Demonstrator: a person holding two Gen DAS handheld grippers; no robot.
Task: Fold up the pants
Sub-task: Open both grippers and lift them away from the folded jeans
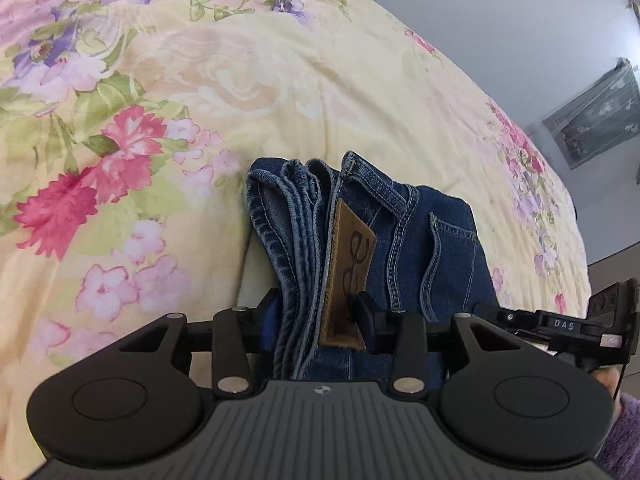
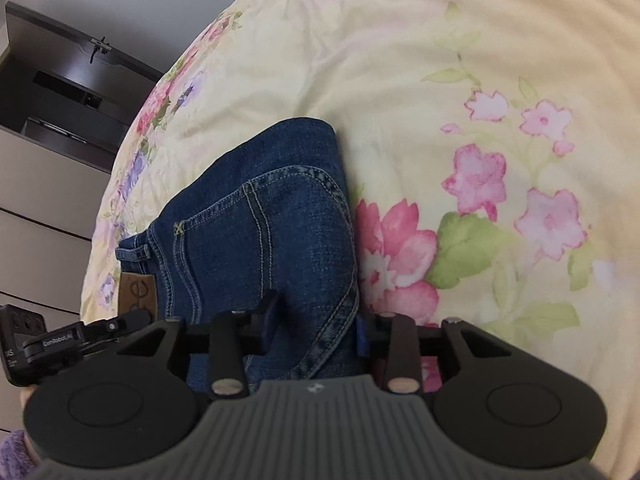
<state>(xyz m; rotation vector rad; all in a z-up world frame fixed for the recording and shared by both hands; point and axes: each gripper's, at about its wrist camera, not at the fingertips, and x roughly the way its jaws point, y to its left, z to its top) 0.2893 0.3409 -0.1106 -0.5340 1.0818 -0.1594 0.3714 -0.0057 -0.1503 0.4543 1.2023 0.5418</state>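
The dark blue jeans (image 1: 400,236) lie folded into a thick bundle on the floral bedspread (image 1: 240,92). My left gripper (image 1: 320,312) is shut on the bundle's edge, where the stacked leg hems and the waistband with the brown leather patch (image 1: 352,264) meet. In the right wrist view the jeans (image 2: 272,216) show a back pocket and seams. My right gripper (image 2: 316,320) is shut on the jeans' seamed edge on the other side. Each gripper shows in the other's view: the right gripper in the left wrist view (image 1: 568,326), the left gripper in the right wrist view (image 2: 60,340).
The yellow bedspread (image 2: 460,60) with pink and purple flowers spreads all around the jeans. A grey wall and a dark framed object (image 1: 596,116) stand beyond the bed. Drawers and a dark shelf unit (image 2: 48,128) stand past the bed's edge.
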